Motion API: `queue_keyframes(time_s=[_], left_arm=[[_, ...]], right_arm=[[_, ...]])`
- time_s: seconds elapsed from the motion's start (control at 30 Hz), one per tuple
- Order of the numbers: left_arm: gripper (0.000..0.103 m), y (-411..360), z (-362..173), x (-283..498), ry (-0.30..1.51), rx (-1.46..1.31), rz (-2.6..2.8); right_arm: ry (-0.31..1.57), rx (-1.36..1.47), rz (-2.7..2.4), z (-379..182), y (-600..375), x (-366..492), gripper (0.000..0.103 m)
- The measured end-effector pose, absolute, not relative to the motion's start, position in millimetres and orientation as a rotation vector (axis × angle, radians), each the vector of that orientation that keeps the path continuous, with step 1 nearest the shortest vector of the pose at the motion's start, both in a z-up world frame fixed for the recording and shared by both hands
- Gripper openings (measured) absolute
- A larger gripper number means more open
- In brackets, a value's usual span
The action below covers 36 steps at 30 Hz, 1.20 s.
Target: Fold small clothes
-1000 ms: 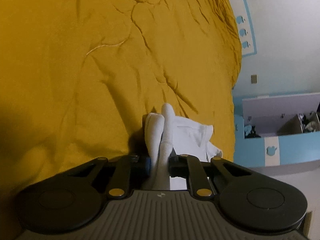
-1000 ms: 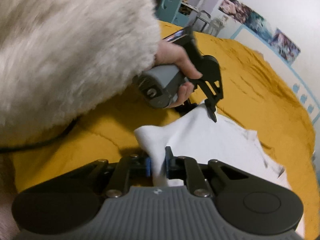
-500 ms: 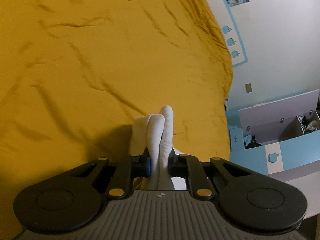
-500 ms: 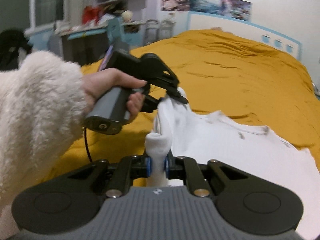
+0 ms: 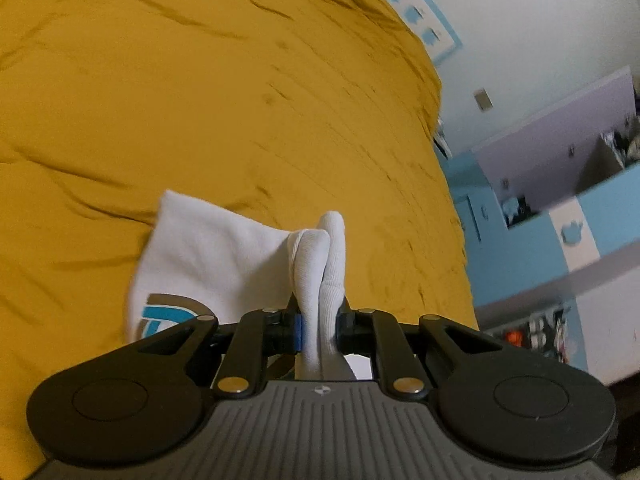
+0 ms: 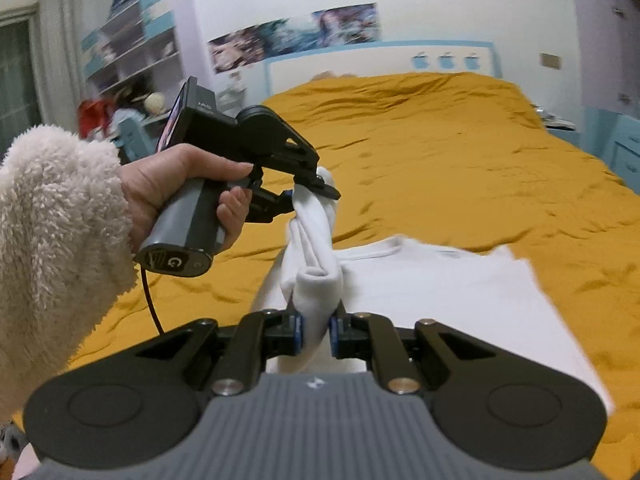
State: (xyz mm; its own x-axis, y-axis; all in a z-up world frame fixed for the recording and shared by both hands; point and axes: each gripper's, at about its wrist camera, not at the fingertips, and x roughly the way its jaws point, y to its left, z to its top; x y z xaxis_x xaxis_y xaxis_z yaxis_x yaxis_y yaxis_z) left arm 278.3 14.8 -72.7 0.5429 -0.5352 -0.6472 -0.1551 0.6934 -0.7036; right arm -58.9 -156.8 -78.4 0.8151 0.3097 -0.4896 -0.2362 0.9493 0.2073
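A small white T-shirt point(image 6: 440, 288) lies on the mustard-yellow bed point(image 6: 460, 152), with one edge lifted and bunched. My left gripper point(image 5: 318, 330) is shut on a bunched fold of the shirt point(image 5: 320, 256); a flat part with a blue and brown print point(image 5: 168, 316) lies to its left. In the right wrist view the left gripper point(image 6: 316, 188) holds the fabric above the bed. My right gripper point(image 6: 316, 330) is shut on another bunched fold of the same edge point(image 6: 316, 276), close below the left one.
The yellow bedcover point(image 5: 200, 100) fills most of the left wrist view. A blue and white cabinet point(image 5: 580, 208) stands past the bed's right edge. Shelves and a desk point(image 6: 128, 64) stand at the left; a headboard wall with posters point(image 6: 296, 36) is behind.
Both grippers have lifted and swung with the shirt's edge still gripped. The printed part of the shirt has come into the left wrist view. The left gripper now sits higher above the bed.
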Motion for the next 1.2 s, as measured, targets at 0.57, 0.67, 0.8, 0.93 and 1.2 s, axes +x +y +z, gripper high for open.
queue_keyframes(time_s=[0.57, 0.67, 0.8, 0.93, 1.2], left_arm=[[0.015, -150, -111, 312, 1.147, -0.615, -0.306], [0.015, -157, -117, 311, 1.162, -0.598, -0.296], [0.015, -165, -120, 312, 1.170, -0.562, -0.286], [0.020, -177, -125, 320, 1.207, -0.488, -0.280], [0.028, -150, -83, 315, 1.037, -0.653, -0.366]], right_arm=[[0.634, 0.423, 0.022, -137, -314, -55, 0.007], [0.647, 0.457, 0.013, -145, -321, -60, 0.007], [0.655, 0.494, 0.008, -154, -327, -55, 0.007], [0.684, 0.518, -0.011, -164, -330, -52, 0.012], [0.662, 0.626, -0.126, -165, -370, -72, 0.036]])
